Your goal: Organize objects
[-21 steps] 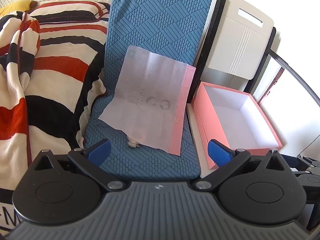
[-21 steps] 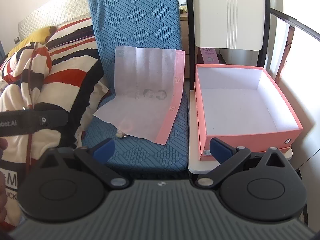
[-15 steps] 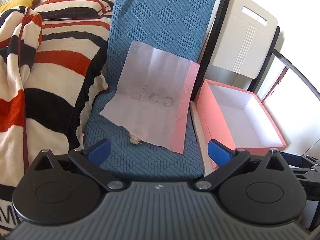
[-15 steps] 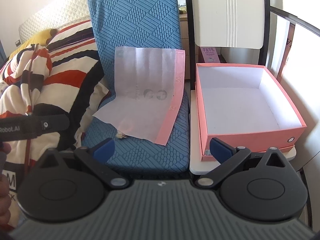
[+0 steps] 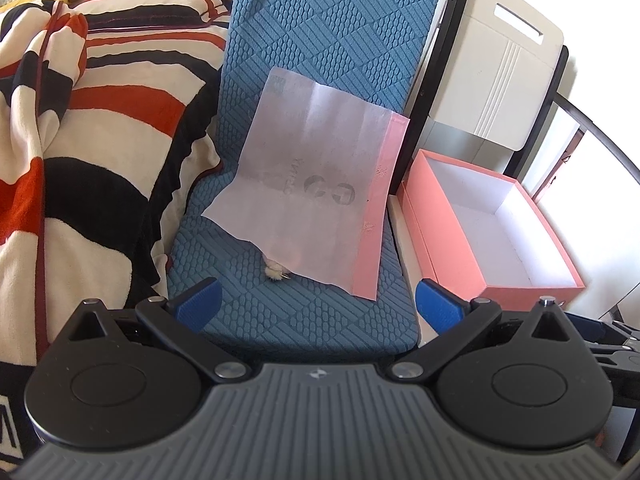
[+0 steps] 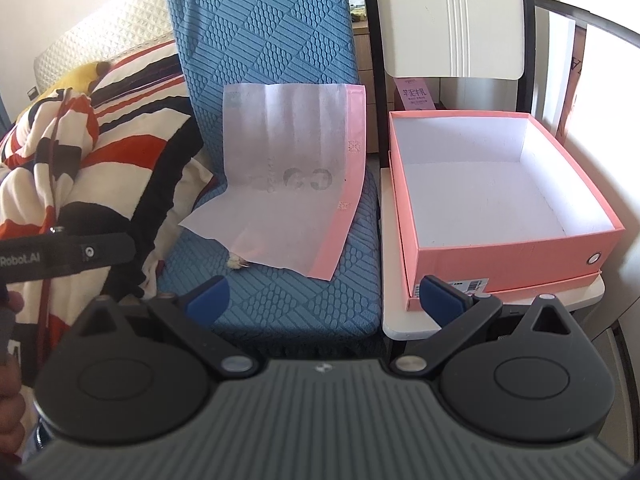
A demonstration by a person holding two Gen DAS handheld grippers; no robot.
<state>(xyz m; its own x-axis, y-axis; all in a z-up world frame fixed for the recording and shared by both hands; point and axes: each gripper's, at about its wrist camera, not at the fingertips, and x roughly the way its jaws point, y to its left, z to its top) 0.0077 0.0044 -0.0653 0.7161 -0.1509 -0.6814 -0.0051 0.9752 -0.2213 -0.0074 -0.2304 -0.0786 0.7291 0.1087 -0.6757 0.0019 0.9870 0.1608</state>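
Note:
A translucent white paper sheet with a pink edge (image 5: pixel 312 192) leans on the blue cushioned chair (image 5: pixel 304 312); it also shows in the right wrist view (image 6: pixel 288 184). A small pale fluffy item (image 5: pixel 275 272) peeks out from under its lower edge, also seen in the right wrist view (image 6: pixel 237 263). An open, empty pink box (image 6: pixel 500 196) stands on the white chair seat to the right, and shows in the left wrist view (image 5: pixel 496 232). My left gripper (image 5: pixel 316 306) and right gripper (image 6: pixel 326 294) are both open and empty, short of the chair's front edge.
A striped red, black and white blanket (image 5: pixel 80 152) is piled to the left of the chair. The white chair back (image 6: pixel 452 16) rises behind the box. A curved black rail (image 6: pixel 592 20) runs at the right. The left gripper's body (image 6: pixel 68 256) shows at the right wrist view's left.
Both grippers have drifted slightly; the left wrist view has shifted so the chair and sheet sit a little further right. Nothing was grasped or moved.

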